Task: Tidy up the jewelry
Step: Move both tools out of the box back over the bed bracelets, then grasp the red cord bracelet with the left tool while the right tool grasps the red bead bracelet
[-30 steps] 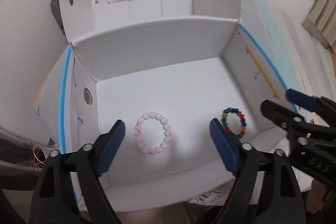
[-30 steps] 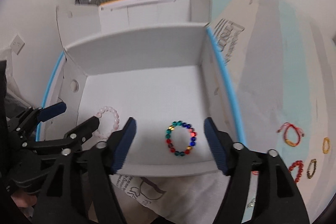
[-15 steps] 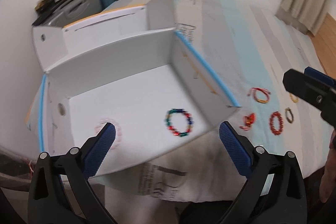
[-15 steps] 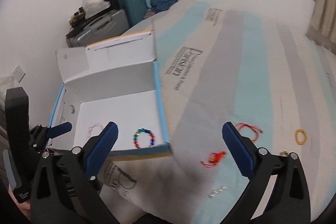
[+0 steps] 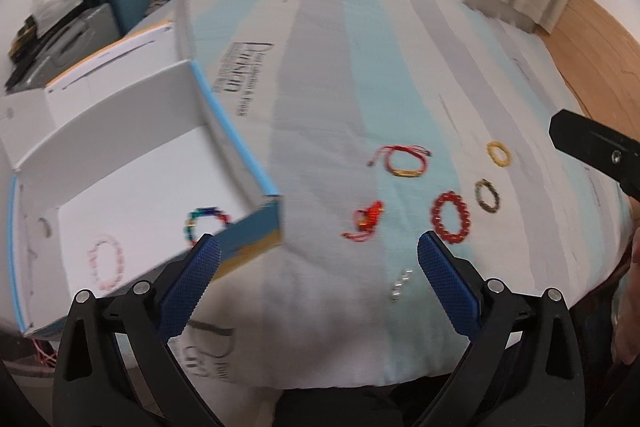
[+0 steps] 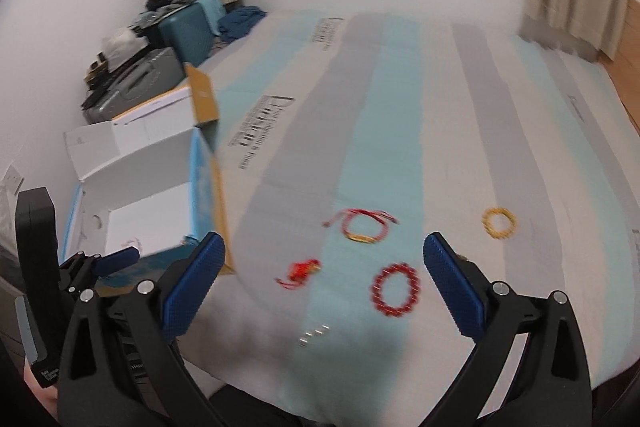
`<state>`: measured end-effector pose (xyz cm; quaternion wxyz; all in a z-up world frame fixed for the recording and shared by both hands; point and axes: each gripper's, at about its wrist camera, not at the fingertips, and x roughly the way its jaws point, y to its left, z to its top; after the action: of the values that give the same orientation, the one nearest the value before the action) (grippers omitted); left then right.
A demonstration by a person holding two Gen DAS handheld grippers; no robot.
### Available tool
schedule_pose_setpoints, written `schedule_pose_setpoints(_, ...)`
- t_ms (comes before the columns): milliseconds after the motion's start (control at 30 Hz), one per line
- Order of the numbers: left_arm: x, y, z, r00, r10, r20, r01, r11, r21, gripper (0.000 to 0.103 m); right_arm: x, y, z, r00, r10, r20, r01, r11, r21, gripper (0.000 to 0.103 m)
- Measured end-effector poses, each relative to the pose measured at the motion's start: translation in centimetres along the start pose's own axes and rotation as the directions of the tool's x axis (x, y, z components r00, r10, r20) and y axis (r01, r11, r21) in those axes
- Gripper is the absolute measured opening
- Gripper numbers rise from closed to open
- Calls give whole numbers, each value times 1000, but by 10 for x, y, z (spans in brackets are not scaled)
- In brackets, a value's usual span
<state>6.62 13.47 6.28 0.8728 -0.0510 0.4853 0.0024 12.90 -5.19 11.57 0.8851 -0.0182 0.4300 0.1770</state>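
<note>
**Over the striped bed cover, both grippers stand wide and empty**

Beside the open white box (image 5: 120,155), whose blue-edged right wall ends at a near corner, the left gripper (image 5: 318,283) hangs with jaws spread apart and nothing between them. The right gripper (image 6: 322,285) is likewise wide and empty. In the box lie a pink bead bracelet (image 5: 106,263) and a multicoloured bead bracelet (image 5: 206,223). On the bed cover (image 5: 328,75), well clear of the box, lie a red bead bracelet (image 6: 396,289), a red cord bracelet (image 6: 362,225), a red knotted charm (image 6: 300,271), a yellow bracelet (image 6: 498,223) and a dark bracelet (image 5: 487,195). Broad bare cloth stretches beyond them.
</note>
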Motion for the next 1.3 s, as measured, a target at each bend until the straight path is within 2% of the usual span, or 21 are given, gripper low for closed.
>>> schedule_pose_setpoints(233,41,-37,4,999,-5,-51,7,999,42,97,12,-52,-23,998,-36,-44,38,998,41,95)
schedule_pose_setpoints(500,94,-53,5,993,-15,-116,25,997,80,96,56,-87,-47,990,-28,-140,38,997,68,95)
schedule_pose_setpoints(667,125,-55,5,988,-12,-152,25,996,85,90,93,-94,-58,976,-15,-217,31,997,71,84)
schedule_pose_setpoints(833,152,-53,5,983,-6,-183,20,997,77,89,128,-100,-69,957,-6,-291,30,997,77,71)
schedule_pose_setpoints(967,168,-51,6,982,9,-187,9,996,91,89,153,-104,-79,942,-12,-335,40,996,78,68)
schedule_pose_setpoints(1033,175,-49,5,981,1,-196,16,996,85,87,165,-107,-85,935,-12,-354,46,995,87,68)
schedule_pose_setpoints(1167,189,-49,3,977,-22,-213,42,995,89,74,183,-109,-93,926,-15,-377,55,994,94,63)
schedule_pose_setpoints(1300,195,-51,0,980,0,-199,25,992,122,63,197,-110,-100,920,-26,-391,68,993,94,57)
